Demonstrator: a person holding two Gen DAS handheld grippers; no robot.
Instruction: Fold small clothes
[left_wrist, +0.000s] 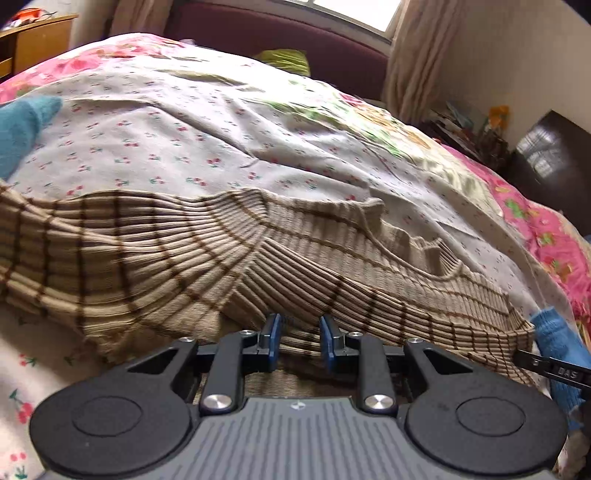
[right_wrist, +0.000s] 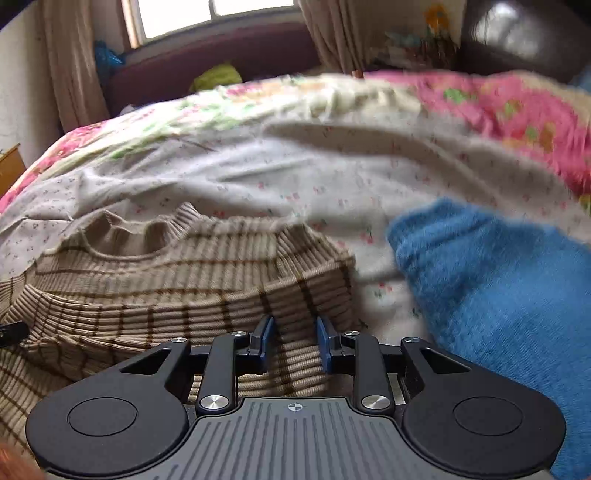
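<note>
both jaws pinch near hem of striped sweater (left_wrist: 258, 258), left gripper (left_wrist: 298, 341) and right gripper (right_wrist: 294, 341) side by side; sweater spread on bed (left_wrist: 192, 140), hem gripped, likely to fold it toward collar.

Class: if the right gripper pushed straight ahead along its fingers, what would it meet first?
Probably more of the beige striped ribbed sweater, whose fabric already lies between the right gripper fingers; the cherry-print sheet lies beyond.
</note>
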